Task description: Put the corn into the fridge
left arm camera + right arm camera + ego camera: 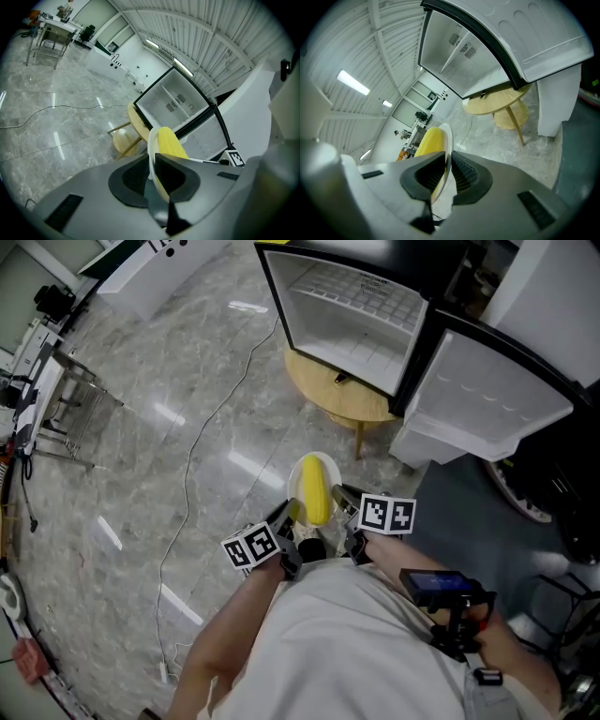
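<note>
A yellow corn cob (314,490) lies on a white plate (323,463) held in front of the person, above the floor. My left gripper (291,514) is shut on the plate's left rim, my right gripper (344,499) shut on its right rim. In the left gripper view the plate rim (151,154) stands edge-on between the jaws with the corn (169,142) behind it. The right gripper view shows the plate (448,145) clamped the same way, the corn (428,141) to its left. The small black fridge (354,310) stands open ahead, its inside white, its door (487,395) swung to the right.
The fridge rests on a low round wooden table (337,395). A white cable (192,465) runs across the marble floor at the left. A metal rack (52,399) stands at the far left. A black device (439,587) sits on the person's right forearm.
</note>
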The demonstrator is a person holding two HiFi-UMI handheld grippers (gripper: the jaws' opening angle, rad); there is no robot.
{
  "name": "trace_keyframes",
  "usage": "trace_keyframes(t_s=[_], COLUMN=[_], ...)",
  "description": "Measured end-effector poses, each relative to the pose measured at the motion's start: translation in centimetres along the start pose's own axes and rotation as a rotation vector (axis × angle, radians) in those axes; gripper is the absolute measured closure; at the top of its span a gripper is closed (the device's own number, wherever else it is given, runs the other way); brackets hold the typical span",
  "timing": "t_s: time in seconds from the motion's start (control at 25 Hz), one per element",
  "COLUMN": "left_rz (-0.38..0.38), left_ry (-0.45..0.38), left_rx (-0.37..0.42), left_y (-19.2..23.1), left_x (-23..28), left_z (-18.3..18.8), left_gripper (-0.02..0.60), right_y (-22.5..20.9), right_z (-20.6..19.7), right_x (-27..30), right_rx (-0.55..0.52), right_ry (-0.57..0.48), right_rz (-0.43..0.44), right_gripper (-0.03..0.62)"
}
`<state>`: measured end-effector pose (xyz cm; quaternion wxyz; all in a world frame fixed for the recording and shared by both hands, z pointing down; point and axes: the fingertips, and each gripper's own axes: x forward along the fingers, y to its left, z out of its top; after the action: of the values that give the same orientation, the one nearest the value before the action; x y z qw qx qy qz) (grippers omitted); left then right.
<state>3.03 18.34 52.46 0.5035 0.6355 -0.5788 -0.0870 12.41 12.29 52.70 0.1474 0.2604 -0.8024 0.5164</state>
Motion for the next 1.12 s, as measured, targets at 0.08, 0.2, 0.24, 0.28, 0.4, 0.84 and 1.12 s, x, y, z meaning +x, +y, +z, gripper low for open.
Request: trace_keyframes(t_s=[0.08,0.2,0.24,0.28,0.4,0.84,1.12], left_rz=[-0.007,-0.019,-0.024,-0.029,-0.041,-0.093,-0.107], left_ry=[0.005,0.013,0.015,0.018,0.031,0.086,0.119], left_rx=[-0.003,0.0,0.002,0.004,0.012,0.044,0.054], left_y=[0.0,0.1,0.2,0.2,0.5,1.3,3.1], left_x=[0.4,1.2,1.5,1.8,2.5,5.6,6.2], left_z=[0.6,1.8,2.3,2.8,4.2,9.5,12.3], left_gripper=[0.537,0.537,0.537,0.537,0.537,0.538,0.538], right_y=[0.0,0.1,0.2,0.2,0.4,0.9,1.9], right_z=[0.6,1.7,2.0,2.4,3.5,7.5,8.5], right_x=[0.4,0.9,1.2,1.4,2.2,5.5,8.1], right_rx=[0.007,0.01,0.011,0.013,0.023,0.064,0.084], right_ry=[-0.007,-0.022,-0.028,-0.035,-0.053,-0.121,-0.145], right_rz=[-0.007,-0.016,-0.018,-0.021,-0.03,-0.078,-0.103], right_gripper=[0.546,0.546,0.546,0.546,0.546,0.546,0.546])
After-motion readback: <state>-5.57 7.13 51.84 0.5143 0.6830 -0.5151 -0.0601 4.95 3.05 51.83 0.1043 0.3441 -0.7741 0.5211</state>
